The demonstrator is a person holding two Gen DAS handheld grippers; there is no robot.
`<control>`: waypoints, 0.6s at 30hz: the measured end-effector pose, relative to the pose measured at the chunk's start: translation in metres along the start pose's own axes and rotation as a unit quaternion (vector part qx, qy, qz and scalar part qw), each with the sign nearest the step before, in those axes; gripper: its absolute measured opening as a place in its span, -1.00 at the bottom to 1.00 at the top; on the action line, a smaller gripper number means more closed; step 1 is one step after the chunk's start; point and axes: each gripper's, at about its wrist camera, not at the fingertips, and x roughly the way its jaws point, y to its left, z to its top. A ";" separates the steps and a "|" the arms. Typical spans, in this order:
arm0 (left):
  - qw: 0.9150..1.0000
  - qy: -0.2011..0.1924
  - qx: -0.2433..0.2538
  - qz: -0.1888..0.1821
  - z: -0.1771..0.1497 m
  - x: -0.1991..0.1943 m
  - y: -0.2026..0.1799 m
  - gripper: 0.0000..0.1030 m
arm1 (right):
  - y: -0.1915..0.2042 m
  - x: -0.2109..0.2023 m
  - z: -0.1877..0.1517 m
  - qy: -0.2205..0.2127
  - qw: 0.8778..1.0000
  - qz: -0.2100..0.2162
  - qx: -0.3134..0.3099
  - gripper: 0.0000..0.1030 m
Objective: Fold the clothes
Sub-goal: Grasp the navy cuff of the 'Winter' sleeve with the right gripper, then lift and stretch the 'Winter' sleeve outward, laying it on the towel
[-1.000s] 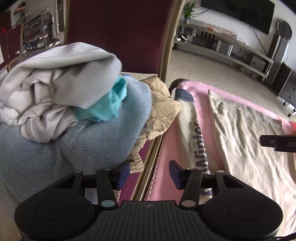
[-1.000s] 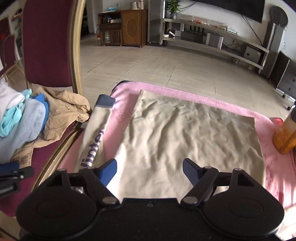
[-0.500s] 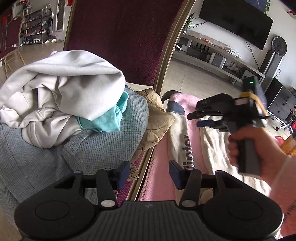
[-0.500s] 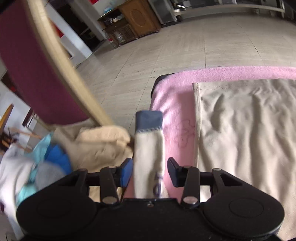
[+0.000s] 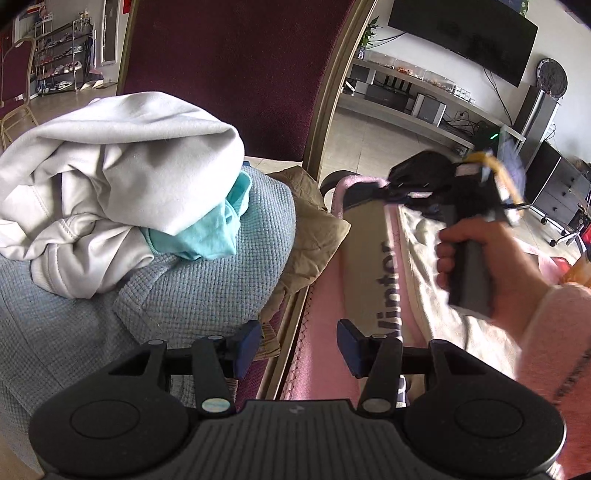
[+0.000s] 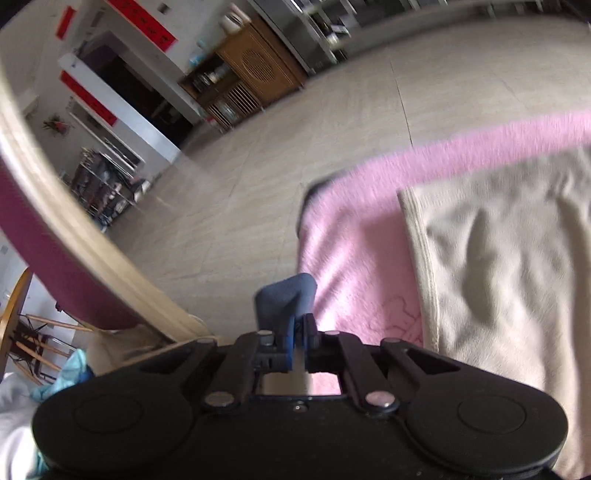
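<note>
The left gripper [image 5: 293, 349] waits half open and empty at the near end of the sleeve [image 5: 373, 258]; at its far end, on the pink blanket [image 6: 354, 236], the right gripper [image 6: 300, 338] pinches the blue cuff [image 6: 286, 299], likely to fold it in

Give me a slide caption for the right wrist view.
Right gripper pinches the sleeve's blue cuff above the pink blanket.

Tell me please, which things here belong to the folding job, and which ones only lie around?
Part of the job:
- beige garment spread on the pink blanket
- its sleeve with the blue cuff, pinched in the right tongs
- left tongs, open
- clothes pile on the chair

Just lying about:
- television
- wooden cabinet
- orange bottle
</note>
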 end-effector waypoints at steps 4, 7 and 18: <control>1.000 -0.021 -0.010 -0.005 0.000 -0.011 0.005 -0.05 | 0.028 -0.068 0.007 -0.050 0.996 -0.003 -0.068 -0.91; 0.998 -0.050 -0.034 -0.015 0.000 -0.026 0.017 -0.04 | 0.052 -0.131 0.008 -0.103 0.987 -0.011 -0.122 -0.91; 0.980 -0.161 -0.120 0.004 -0.013 -0.114 0.059 -0.04 | 0.193 -0.238 -0.052 -0.166 0.955 0.044 -0.244 -0.91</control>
